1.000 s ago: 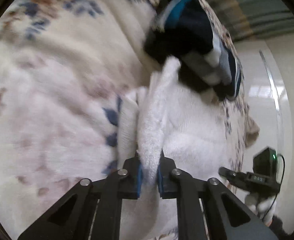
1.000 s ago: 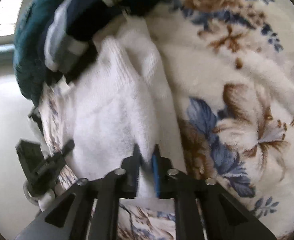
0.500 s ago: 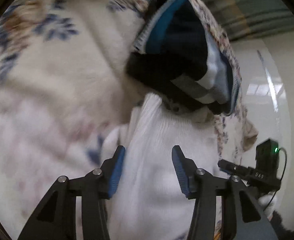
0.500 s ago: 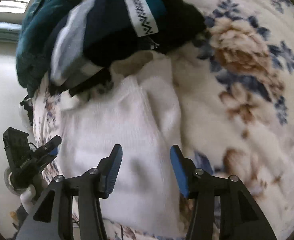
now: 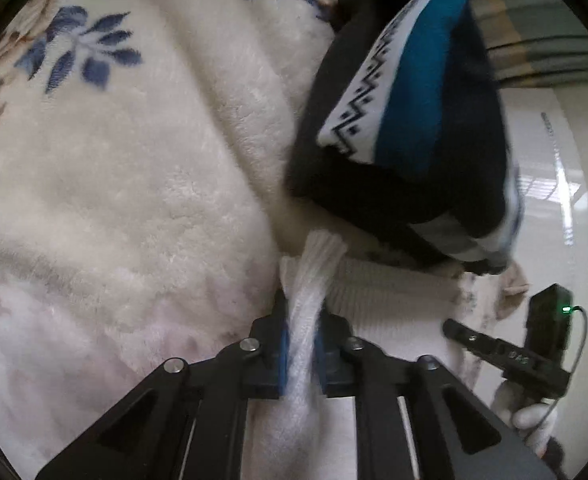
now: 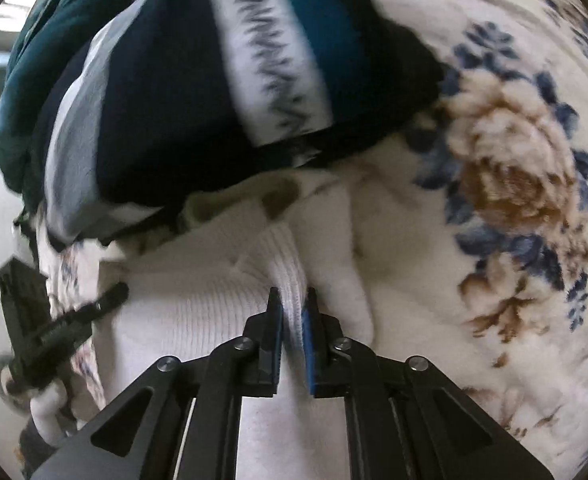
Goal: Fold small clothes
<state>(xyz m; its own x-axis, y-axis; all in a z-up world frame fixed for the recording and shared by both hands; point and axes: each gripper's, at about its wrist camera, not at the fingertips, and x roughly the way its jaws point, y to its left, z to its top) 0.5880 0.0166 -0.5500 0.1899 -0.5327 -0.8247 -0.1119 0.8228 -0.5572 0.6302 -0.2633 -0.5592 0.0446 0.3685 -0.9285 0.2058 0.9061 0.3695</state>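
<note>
White ribbed knit garment bunched, pinched in just-closed jaws of both grippers; plush floral blanket beneath.

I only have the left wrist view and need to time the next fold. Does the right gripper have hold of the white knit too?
Observer: Yes. The right gripper is shut on a pinched ridge of the white knit garment. Its jaws have just been closing with that ridge between them.
Operator: Is anything hidden beyond the striped pile?
Observer: A teal garment lies bunched against the left side of the dark striped pile.
Operator: What is to the right of that gripper?
Observer: The floral blanket, with a large brown rose print on it there.
</note>
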